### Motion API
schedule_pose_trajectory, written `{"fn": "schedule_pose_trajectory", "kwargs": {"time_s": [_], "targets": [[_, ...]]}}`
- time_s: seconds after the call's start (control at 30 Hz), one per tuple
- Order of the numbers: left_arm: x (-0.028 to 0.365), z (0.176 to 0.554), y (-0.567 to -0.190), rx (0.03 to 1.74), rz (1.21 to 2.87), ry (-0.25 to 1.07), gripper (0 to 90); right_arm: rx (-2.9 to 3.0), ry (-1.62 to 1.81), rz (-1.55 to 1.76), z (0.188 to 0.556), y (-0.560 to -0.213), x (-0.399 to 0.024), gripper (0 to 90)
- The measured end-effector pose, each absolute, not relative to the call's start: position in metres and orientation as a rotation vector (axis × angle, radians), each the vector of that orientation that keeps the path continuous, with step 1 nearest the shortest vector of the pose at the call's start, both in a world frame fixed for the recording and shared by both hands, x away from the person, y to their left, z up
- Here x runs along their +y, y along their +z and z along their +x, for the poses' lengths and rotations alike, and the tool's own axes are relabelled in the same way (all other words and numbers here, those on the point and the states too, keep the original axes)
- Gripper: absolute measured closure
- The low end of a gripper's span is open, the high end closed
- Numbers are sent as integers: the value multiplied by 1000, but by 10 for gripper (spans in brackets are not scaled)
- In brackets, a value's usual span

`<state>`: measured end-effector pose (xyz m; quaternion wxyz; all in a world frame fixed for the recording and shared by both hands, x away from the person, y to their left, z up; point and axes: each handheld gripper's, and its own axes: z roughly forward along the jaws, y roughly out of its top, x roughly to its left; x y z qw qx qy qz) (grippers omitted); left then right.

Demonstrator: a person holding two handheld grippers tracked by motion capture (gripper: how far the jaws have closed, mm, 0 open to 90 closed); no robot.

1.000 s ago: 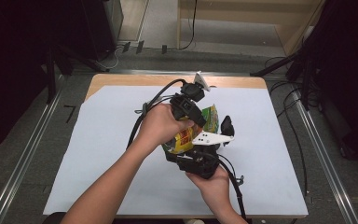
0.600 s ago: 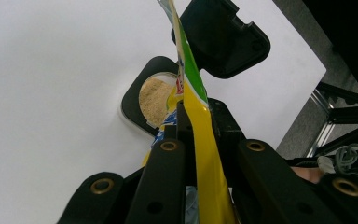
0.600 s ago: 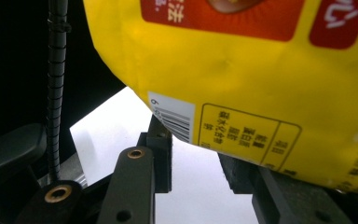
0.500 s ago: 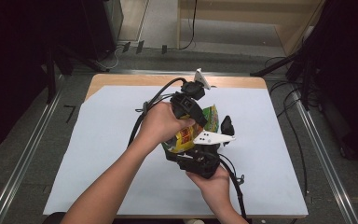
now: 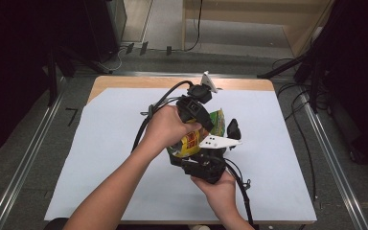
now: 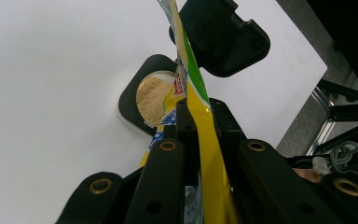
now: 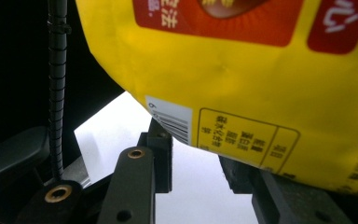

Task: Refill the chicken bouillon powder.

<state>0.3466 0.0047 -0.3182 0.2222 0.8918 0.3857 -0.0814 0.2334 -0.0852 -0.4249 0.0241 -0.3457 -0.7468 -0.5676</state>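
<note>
I hold a yellow and green foil snack pouch with red label panels (image 5: 197,135) above the middle of the white paper-covered bench (image 5: 100,158), between my two tools. The left tool (image 6: 199,123), coming down onto the pouch from above, has its jaws pressed nearly together, pinching the flat sealed top strip of the pouch edge-on. The right tool (image 7: 195,161), below the pouch and nearer to me, has its jaws partly spread around the pouch's lower end by the barcode panel; I judge it a grip, though the pads' contact is partly hidden. I judge the pouch light, soft and crinkly, its film slippery and its contents likely crushable, so the stiff seam strips at either end are the safest holds, not the puffed body. Its long axis runs from the right tool up to the left tool, steeply tilted off the bench, top seam pointing up and away from me.
</note>
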Motion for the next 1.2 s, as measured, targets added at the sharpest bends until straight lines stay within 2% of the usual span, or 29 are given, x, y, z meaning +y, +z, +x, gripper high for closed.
{"fn": "schedule_pose_trajectory", "kwargs": {"time_s": [1.2], "targets": [[4,344,-319,1058,2460,-224,850,-2333,-1751,-1062,232,-426,-84,695]]}}
